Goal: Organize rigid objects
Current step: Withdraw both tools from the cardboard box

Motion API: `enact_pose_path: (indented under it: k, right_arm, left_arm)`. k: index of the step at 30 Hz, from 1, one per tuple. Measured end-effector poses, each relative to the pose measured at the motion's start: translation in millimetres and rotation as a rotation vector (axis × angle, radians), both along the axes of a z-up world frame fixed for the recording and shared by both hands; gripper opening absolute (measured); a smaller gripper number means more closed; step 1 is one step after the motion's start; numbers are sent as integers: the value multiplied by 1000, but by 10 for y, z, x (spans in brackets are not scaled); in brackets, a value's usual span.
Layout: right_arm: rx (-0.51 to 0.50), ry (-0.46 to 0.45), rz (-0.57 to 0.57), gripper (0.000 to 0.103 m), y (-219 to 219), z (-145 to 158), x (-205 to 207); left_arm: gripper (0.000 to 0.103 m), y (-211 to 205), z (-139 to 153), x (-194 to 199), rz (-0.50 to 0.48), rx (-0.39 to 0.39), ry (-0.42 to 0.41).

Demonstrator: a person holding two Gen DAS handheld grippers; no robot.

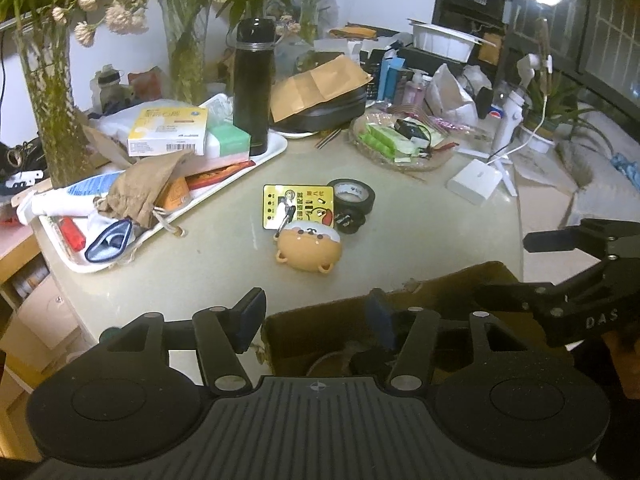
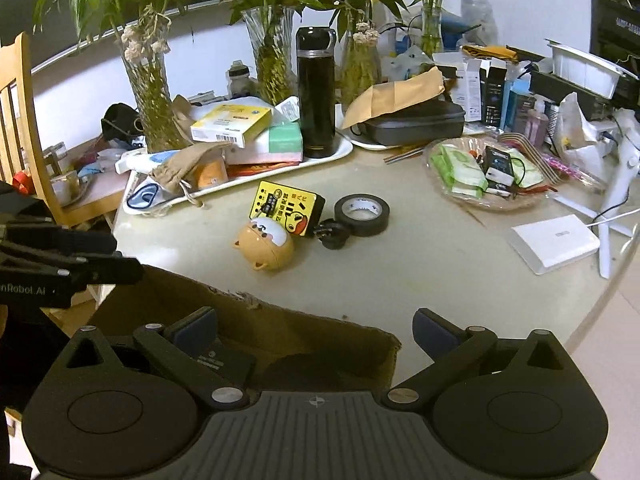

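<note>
On the round beige table lie a yellow card box (image 1: 297, 205) (image 2: 285, 208), a tan bear-shaped case (image 1: 309, 249) (image 2: 265, 245), a black tape roll (image 1: 352, 195) (image 2: 362, 214) and a small black mount (image 1: 349, 221) (image 2: 333, 233). A brown cardboard box (image 1: 432, 304) (image 2: 256, 332) stands at the near edge with dark items inside. My left gripper (image 1: 316, 316) is open, its right finger over the box. My right gripper (image 2: 316, 330) is open and empty above the box's right end. Each gripper shows at the side of the other's view.
A white tray (image 1: 256, 164) (image 2: 280, 172) with boxes, a cloth pouch and a black flask (image 1: 253, 84) (image 2: 316, 100) stands at the back left. Glass vases with plants stand behind. A dish of packets (image 2: 480, 172) and a white adapter (image 2: 554, 242) lie to the right.
</note>
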State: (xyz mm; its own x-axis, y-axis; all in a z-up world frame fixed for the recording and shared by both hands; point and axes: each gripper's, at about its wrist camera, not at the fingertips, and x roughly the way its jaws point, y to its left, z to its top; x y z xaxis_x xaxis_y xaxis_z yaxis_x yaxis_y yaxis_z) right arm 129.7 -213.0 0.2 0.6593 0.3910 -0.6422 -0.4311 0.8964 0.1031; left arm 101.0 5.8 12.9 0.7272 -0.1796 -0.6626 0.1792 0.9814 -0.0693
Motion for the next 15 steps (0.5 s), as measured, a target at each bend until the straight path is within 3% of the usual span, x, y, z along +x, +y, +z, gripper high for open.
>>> enact_pose_path:
  k: [6,9,15]
  right_arm:
    - [-3,1,1,103,-38,-9,-16]
    - [6,-3,8,103,-41,2,14]
    - [-17,-12,17,103,-66,-25,121]
  left_arm:
    - [58,-32,-81,210,12,6,36]
    - [72,-53,-79,274,18,25,21]
    - [73,-82,-95,446,4,31,23]
